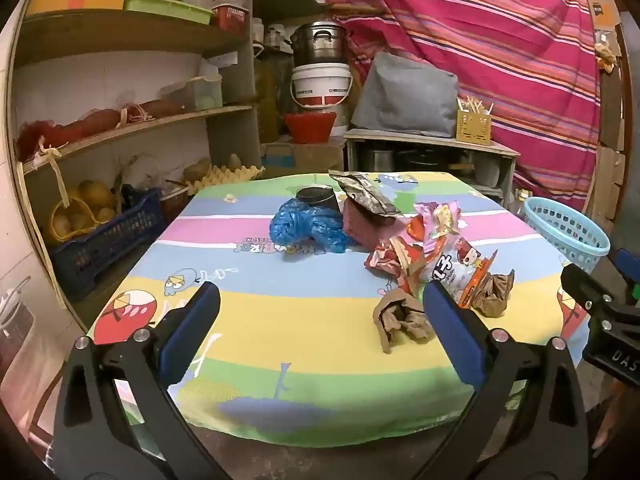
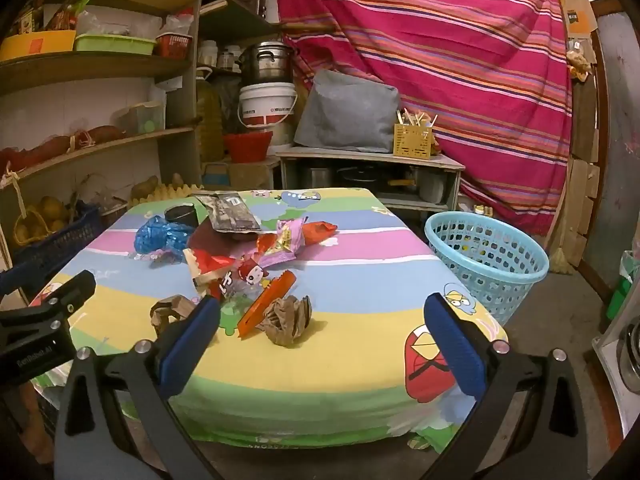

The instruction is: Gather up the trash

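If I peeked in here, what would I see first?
Probably the bright cartoon tablecloth with a heap of snack wrappers and a blue plastic bag in its middle. Behind hangs a big pink striped cloth, and a light blue basket stands on the floor right of the table.

The desk, under a striped cartoon-print cloth, fills the frame's middle. On it left of centre lie a blue plastic bag, a dark cup, snack wrappers and two crumpled brown papers.
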{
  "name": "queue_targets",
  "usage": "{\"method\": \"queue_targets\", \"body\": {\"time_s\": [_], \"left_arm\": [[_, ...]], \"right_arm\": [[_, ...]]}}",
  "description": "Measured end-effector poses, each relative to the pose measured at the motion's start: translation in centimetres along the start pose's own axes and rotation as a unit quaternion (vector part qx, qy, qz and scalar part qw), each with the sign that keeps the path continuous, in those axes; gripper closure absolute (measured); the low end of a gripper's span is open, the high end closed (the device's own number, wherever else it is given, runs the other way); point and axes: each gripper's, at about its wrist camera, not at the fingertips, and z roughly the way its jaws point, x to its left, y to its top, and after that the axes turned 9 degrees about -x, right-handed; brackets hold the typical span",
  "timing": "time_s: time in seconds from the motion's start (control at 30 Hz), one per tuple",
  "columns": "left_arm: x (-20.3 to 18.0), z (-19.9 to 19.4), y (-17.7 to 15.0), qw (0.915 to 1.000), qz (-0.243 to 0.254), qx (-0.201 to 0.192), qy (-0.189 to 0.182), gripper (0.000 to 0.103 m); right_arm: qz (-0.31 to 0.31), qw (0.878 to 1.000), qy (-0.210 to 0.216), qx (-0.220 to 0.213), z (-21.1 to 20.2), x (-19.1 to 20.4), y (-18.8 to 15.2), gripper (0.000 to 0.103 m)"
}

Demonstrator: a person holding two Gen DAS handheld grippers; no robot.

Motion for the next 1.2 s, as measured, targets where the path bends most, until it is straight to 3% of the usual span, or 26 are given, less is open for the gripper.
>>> {"method": "queue_targets", "body": {"time_s": [1.2], "left_arm": [[-0.2,0.5,0.0,1.0,0.005,-0.002,0.002,0.005]], "right_arm": [[0.011,1.0,0.001,-0.015,-0.2,-0.4,0.3,0.004]]}}
